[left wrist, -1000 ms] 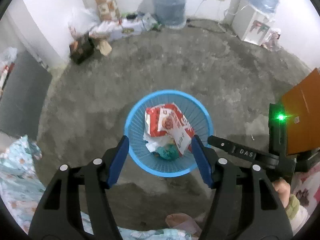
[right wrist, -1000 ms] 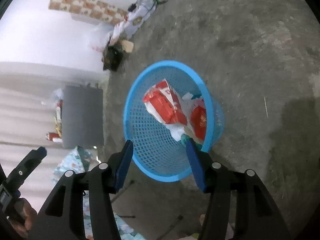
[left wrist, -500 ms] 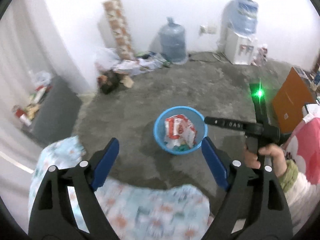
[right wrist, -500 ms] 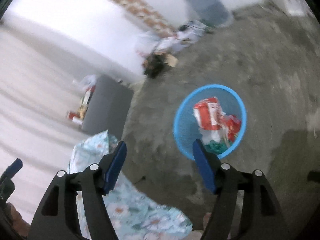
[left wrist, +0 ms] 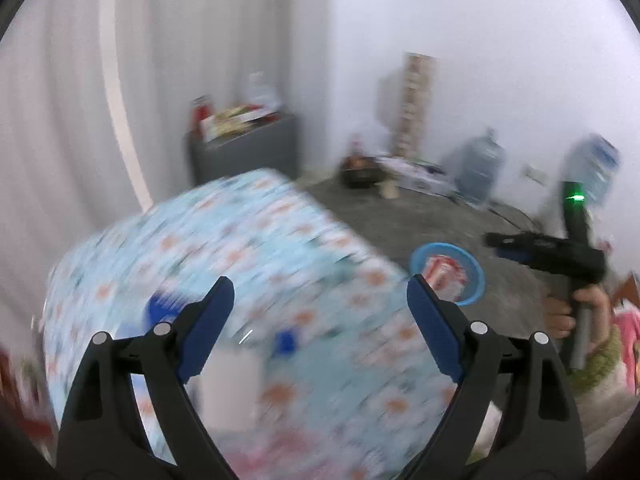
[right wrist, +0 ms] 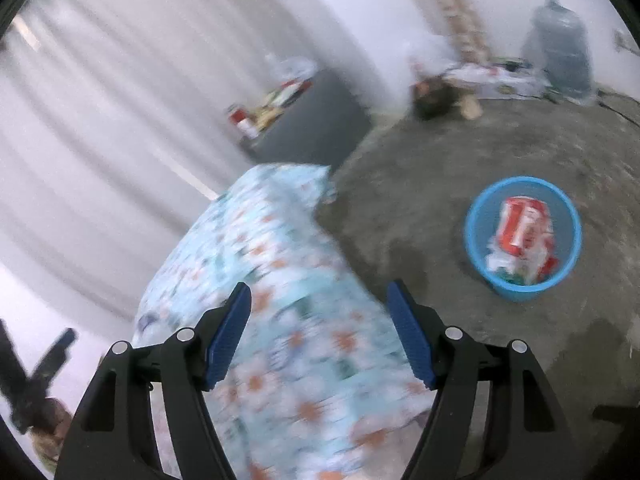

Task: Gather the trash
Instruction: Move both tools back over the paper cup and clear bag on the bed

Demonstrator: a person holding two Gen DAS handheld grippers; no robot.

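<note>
Nearest the left wrist camera, the left tool is standing wide apart, its blue pads bare and nothing lying between them; its jaws have just been opening further. Under and just beyond it, a surface draped in a pale blue floral cloth is filling the lower middle of the view, heavily blurred. Sitting on that cloth are a smeared white upright shape and two small dark blue blobs; what they are cannot be told.

In the right wrist view, the right tool is likewise gaping with empty pads, its jaws also having just been widening. It is hovering above the same floral cloth, over the edge nearer the floor.

Off to the right in the left view, a hand is gripping the handle of the right tool's black body, with a green light glowing on top.

Beyond the cloth, on the grey concrete floor, the blue basket is standing upright, well apart from both tools. Red-and-white wrappers and crumpled white scraps are lying inside it.

Farther back, a grey cabinet is standing against pale curtains, carrying blurred packets on top. Along the white wall, a large water bottle, a patterned roll leaning upright and a low heap of clutter are resting on the floor.
</note>
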